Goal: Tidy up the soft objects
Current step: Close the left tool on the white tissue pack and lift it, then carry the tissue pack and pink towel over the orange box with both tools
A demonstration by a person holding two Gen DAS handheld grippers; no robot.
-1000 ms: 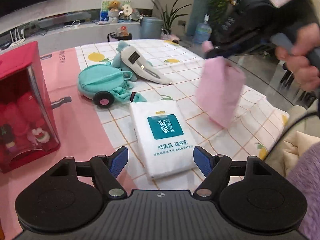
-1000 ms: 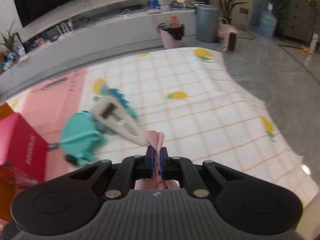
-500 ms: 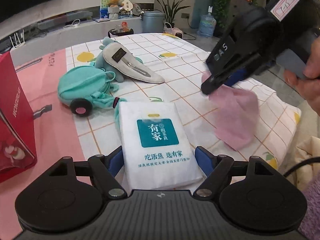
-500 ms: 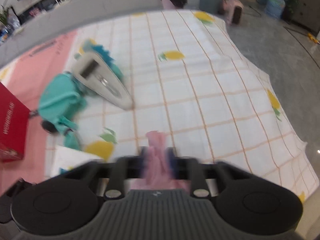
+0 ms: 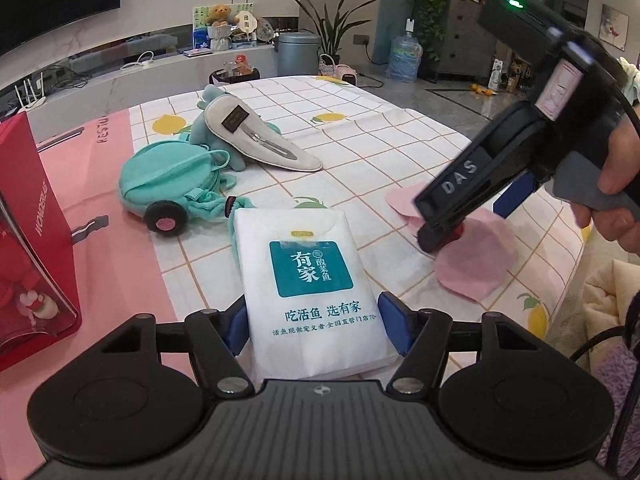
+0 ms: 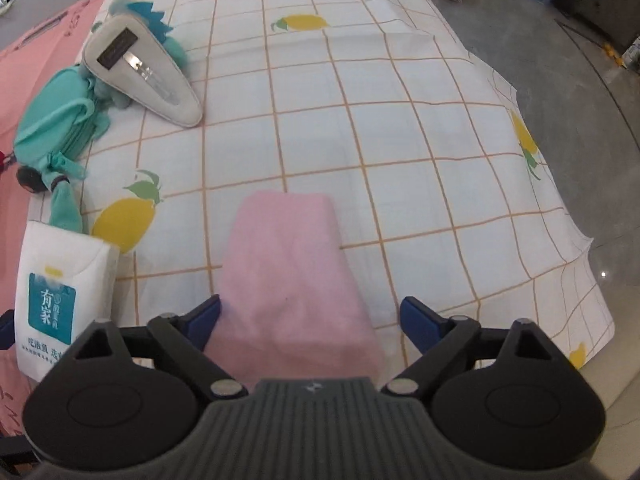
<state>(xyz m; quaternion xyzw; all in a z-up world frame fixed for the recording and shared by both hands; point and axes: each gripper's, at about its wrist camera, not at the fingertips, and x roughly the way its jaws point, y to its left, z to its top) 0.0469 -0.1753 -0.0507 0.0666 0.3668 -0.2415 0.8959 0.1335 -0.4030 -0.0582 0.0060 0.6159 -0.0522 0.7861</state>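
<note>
As a person worked over a table draped in a white checked cloth (image 6: 360, 128) printed with lemons, the right gripper (image 6: 310, 314) pointed steeply down over a pink cloth (image 6: 288, 264) that lay folded on that covering. Its jaws had just been opening and stood wide apart, the blue pads (image 6: 416, 320) clear of the fabric on either side, with the near end of the pink cloth between them but not pinched. In the left wrist view the same tool (image 5: 444, 236) reached down to the pink cloth (image 5: 472, 260), gripped by a hand (image 5: 616, 184) at the frame's right edge.

Left of the pink cloth, a white tissue pack (image 5: 312, 292) with a teal label lay flat on the checked cloth. The left gripper (image 5: 312, 326) straddled the pack's near end; its jaws had just been closing, yet the pads (image 5: 394, 326) sat just beside the pack's edges, and whether they touched it could not be told.

Beyond the tissue pack, farther from the cameras, lay a round teal pouch (image 5: 168, 178) with a dark wheel-like disc, and beside it a grey wedge-shaped piece (image 5: 260, 140) resting over a teal plush toy (image 6: 156, 28). A red gift box (image 5: 28, 220) stood left of the pack on a pink mat (image 5: 96, 184).
</note>
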